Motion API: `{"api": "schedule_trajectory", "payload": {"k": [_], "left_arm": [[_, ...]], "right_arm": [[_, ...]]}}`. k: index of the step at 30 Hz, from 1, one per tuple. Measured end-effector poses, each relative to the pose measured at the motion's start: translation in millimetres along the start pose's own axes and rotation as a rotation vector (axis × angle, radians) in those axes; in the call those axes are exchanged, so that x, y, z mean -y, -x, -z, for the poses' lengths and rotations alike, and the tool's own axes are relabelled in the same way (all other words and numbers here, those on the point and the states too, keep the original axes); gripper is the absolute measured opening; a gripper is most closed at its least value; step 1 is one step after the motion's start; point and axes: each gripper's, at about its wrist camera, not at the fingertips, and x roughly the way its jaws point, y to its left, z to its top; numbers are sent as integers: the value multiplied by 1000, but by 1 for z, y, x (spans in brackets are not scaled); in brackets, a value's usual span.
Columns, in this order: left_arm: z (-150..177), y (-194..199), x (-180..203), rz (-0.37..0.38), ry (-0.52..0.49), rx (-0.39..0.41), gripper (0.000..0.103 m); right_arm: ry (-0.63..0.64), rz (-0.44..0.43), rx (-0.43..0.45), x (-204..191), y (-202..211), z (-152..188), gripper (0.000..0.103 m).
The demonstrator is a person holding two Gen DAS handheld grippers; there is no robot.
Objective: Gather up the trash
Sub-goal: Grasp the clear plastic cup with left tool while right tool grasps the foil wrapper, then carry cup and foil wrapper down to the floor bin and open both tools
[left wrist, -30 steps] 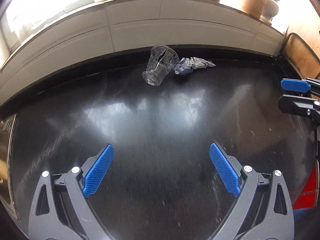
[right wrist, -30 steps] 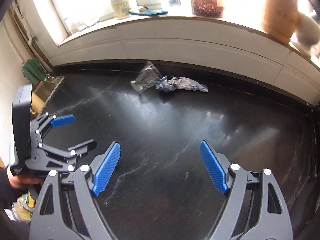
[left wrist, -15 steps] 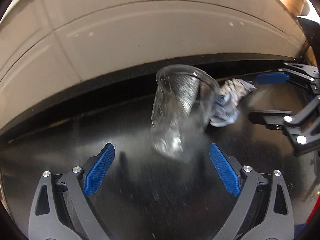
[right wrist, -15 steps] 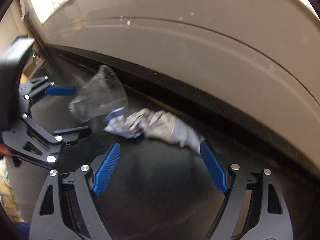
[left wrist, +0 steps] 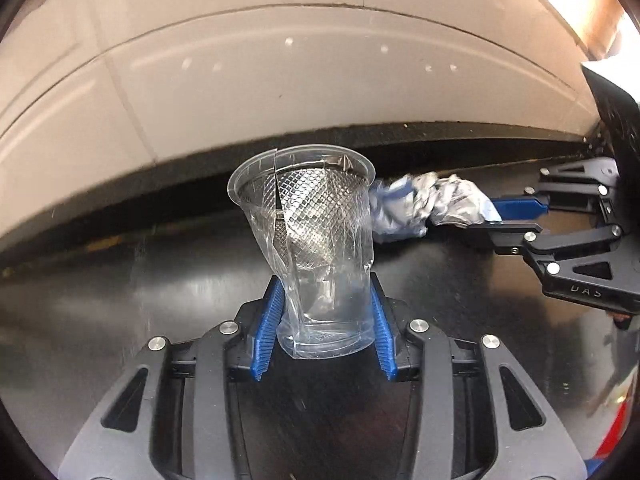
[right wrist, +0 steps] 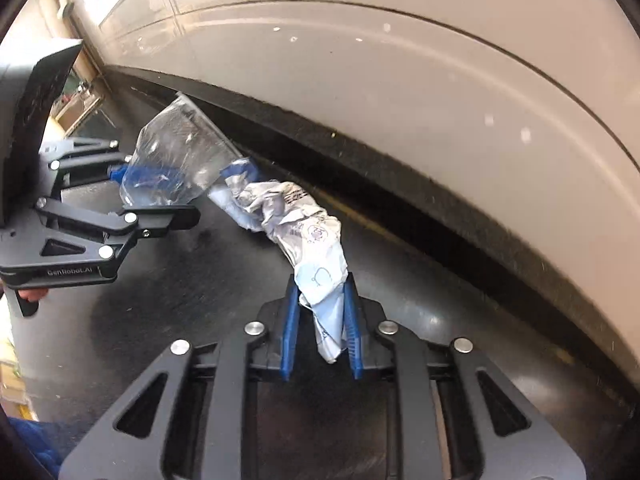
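Observation:
A cracked clear plastic cup (left wrist: 316, 248) lies on the black counter with its base between my left gripper's (left wrist: 325, 304) blue pads, which are shut on it. It also shows in the right wrist view (right wrist: 180, 164), held by the left gripper (right wrist: 136, 196). A crumpled blue and silver wrapper (right wrist: 304, 236) lies just right of the cup; my right gripper (right wrist: 320, 316) is shut on its near end. In the left wrist view the wrapper (left wrist: 424, 208) sits behind the cup's rim with the right gripper (left wrist: 516, 216) clamped on its right end.
A pale tiled backsplash (left wrist: 304, 80) rises directly behind the trash, with a dark strip at its foot. The black counter (right wrist: 224, 292) stretches toward me. A sink area (right wrist: 76, 108) shows far left in the right wrist view.
Both grippers moved forward to the back of the counter and closed: the left onto the cup's base, the right onto the wrapper's end. Both were open half a second ago.

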Motion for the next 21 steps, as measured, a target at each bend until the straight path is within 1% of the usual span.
{"api": "schedule_trajectory", "payload": {"k": [3, 7, 10, 13, 14, 16, 19, 20, 21], "left_arm": [[17, 21, 1, 5, 51, 4, 41], [52, 59, 7, -9, 83, 11, 41], [81, 86, 11, -11, 108, 9, 41], [117, 115, 19, -32, 113, 7, 41], [127, 121, 28, -34, 120, 6, 41], [146, 135, 33, -35, 129, 7, 41], [181, 151, 44, -38, 138, 6, 41], [191, 159, 49, -36, 137, 7, 41], [199, 165, 53, -36, 135, 9, 41]], "right_arm": [[-71, -7, 6, -7, 20, 12, 21], [-141, 2, 23, -26, 58, 41, 21], [-201, 10, 27, -50, 87, 76, 21], [-220, 24, 24, -73, 104, 101, 21], [-230, 30, 19, -83, 109, 112, 21], [-253, 29, 18, -103, 123, 132, 21], [-266, 35, 10, -118, 136, 154, 21], [-263, 40, 7, -128, 141, 164, 21], [-262, 41, 5, -127, 146, 165, 21]]}}
